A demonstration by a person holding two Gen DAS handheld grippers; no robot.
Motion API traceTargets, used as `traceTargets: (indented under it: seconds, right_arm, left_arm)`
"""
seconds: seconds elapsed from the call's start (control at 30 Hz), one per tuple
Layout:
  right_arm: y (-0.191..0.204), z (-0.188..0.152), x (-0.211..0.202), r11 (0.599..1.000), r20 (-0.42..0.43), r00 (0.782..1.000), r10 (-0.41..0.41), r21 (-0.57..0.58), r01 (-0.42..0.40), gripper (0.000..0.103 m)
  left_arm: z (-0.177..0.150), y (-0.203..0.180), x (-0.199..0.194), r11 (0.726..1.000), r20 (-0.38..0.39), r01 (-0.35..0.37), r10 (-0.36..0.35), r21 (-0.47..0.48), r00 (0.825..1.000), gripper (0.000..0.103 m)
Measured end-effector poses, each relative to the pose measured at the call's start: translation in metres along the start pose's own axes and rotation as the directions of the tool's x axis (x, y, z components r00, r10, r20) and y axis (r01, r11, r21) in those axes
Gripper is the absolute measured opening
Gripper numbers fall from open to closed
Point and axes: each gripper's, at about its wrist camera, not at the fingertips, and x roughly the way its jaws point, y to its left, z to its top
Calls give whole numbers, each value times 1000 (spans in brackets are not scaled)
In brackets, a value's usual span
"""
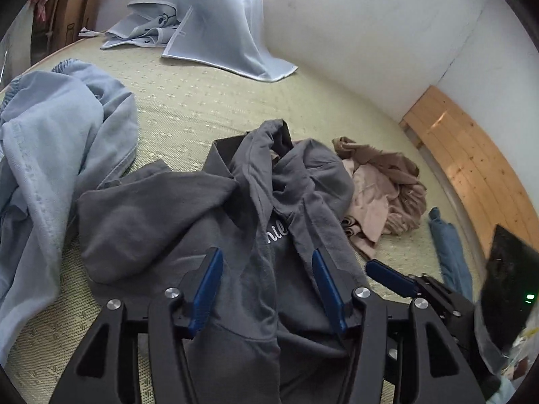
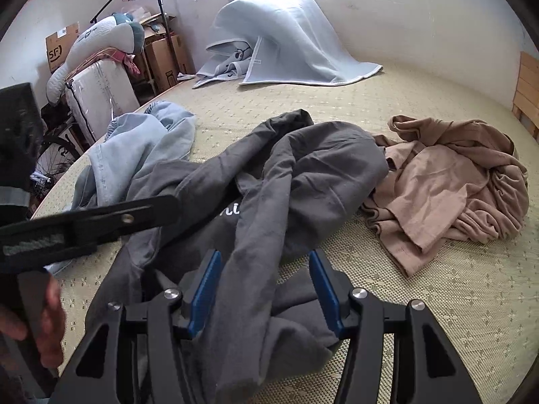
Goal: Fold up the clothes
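Note:
A crumpled dark grey hoodie [image 1: 209, 215] with white lettering lies on the woven bed mat [image 1: 202, 101]. It also shows in the right wrist view [image 2: 303, 181]. My left gripper [image 1: 267, 262] is open, its blue pads on either side of the hoodie's front, just above the cloth. My right gripper [image 2: 264, 262] is open over a grey sleeve or fold near the hoodie's lower edge. The right gripper's finger [image 1: 390, 277] shows at the right in the left wrist view. The left gripper's arm [image 2: 101, 222] crosses the left of the right wrist view.
A light blue garment [image 1: 50, 155] lies left of the hoodie, a beige-pink garment [image 2: 448, 185] to its right. A pale blue blanket [image 2: 286, 40] drapes at the far end. A folded blue umbrella [image 1: 448, 252] and a wooden bed rail [image 1: 471, 175] are at the right. Boxes [image 2: 161, 54] stand beyond the bed.

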Motion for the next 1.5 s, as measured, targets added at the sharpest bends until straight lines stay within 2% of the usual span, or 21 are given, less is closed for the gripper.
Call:
traceTargets:
  seconds: [0.17,0.2,0.23,0.27,0.3,0.33,0.43,0.53,0.83,1.07,1.13,1.23,1.3,1.33,1.5]
  right_arm:
    - [-3,-3,-3,1000,-4,1000,0,-2,0,58]
    - [-3,-3,-4,1000,-4,1000,-1,-2,1,58]
    - [-4,-4,-4,1000,-4,1000,-2,-2,2,58]
    - [-5,-4,-4,1000,-5,1000,-2,-1,2,58]
    - [-5,-4,-4,1000,-5,1000,-3,1,3,58]
    - [-6,-4,-4,1000,-6,1000,-3,3,3,58]
    - [-6,-4,-4,1000,-5,1000,-4,4,4,58]
    - [-5,-4,-4,1000,-3,1000,-5,4,5,58]
    - [0,-2,5,1000,-11,1000,-9,1,9,58]
    - [7,0,18,1000,-21,999,-25,-4,25,58]
    - [10,0,21,999,-25,999,-32,-7,32,55]
    - [14,2,26,998,-28,998,-54,-14,54,46]
    - [15,2,28,997,-33,997,-75,-15,74,33]
    - [15,2,31,996,-41,995,-89,-12,89,31]
    - [14,1,37,992,-59,991,-123,-9,123,7]
  left_arm:
    - [-1,-3,12,999,-18,-30,31,13,999,59]
    - [-1,-3,14,999,-21,-36,37,16,999,55]
    - [-1,-4,17,999,-24,-42,43,19,999,44]
    - [-1,-5,19,999,-28,-48,49,21,998,37]
    - [-1,-4,19,998,-29,-53,54,20,998,23]
    - [-1,-4,20,998,-31,-58,59,20,998,16]
    - [-1,-4,18,998,-25,-54,54,25,998,15]
    - [-1,-3,16,998,-18,-59,59,29,998,5]
    - [2,8,0,998,28,-56,56,14,998,2]
    - [11,26,-38,999,120,-19,25,-51,993,2]
    - [14,36,-51,996,152,-10,23,-83,988,2]
    - [17,55,-74,991,205,-6,34,-136,978,2]
    - [18,71,-90,984,237,-1,44,-178,971,2]
    - [18,78,-96,981,248,1,48,-194,968,2]
    - [15,109,-131,963,318,-17,106,-271,942,2]
